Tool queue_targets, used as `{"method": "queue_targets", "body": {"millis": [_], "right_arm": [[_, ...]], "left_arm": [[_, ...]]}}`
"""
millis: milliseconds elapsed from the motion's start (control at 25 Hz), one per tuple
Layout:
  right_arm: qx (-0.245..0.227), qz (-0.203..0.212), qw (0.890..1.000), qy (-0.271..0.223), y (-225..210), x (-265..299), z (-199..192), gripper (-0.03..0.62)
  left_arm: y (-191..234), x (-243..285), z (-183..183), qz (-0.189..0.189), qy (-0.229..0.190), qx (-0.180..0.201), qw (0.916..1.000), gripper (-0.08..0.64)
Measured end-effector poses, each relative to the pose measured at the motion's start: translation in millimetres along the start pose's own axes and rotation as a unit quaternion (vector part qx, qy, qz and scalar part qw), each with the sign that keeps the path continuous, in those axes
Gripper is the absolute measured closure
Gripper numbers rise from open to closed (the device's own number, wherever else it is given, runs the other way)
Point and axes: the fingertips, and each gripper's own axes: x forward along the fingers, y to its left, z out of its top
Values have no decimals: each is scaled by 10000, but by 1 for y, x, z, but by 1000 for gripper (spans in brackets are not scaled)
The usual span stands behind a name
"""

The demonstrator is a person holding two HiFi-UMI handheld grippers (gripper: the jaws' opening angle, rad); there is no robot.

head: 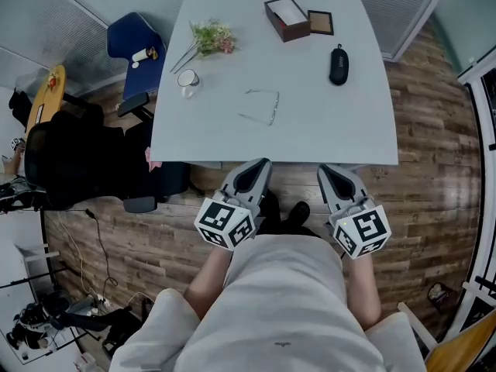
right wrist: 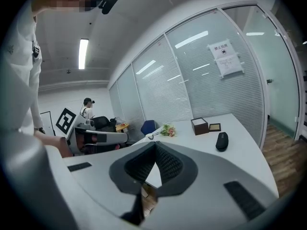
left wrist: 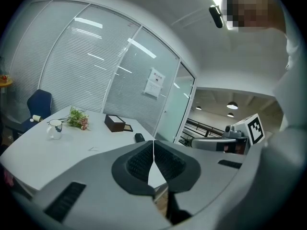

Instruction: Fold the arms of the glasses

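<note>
A pair of thin-framed glasses lies with its arms unfolded near the middle of the white table; in the left gripper view the glasses show only as a faint mark. My left gripper and right gripper hover side by side just short of the table's near edge, well back from the glasses. Both are shut with nothing between the jaws, as the left gripper and the right gripper show in their own views.
On the table stand a black glasses case, a dark open box with a small frame, a bunch of flowers and a glass mug. A blue chair and a black chair stand at the left.
</note>
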Motion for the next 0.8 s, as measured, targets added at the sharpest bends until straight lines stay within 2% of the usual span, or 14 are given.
{"method": "queue_targets", "body": {"millis": [280,480,520,560,800], "right_arm": [[97,93,9994,320,-1,4,-22,584],[73,239,9986,477,5,21,-24,552],[65,261,9984,494,6,24,-24,545],[60,273,9983,512,6,27,-23,537],[105,289,9978,582,0,51,-16,475]], "left_arm": [[-2,-2,-16,70,160,19,9998,538],[13,-2,-18,85,212,13,9997,537],[16,-1,-18,80,219,7,9997,521],[18,0,-19,63,232,-4,9997,470],[39,10,-9,29,205,-55,9998,428]]}}
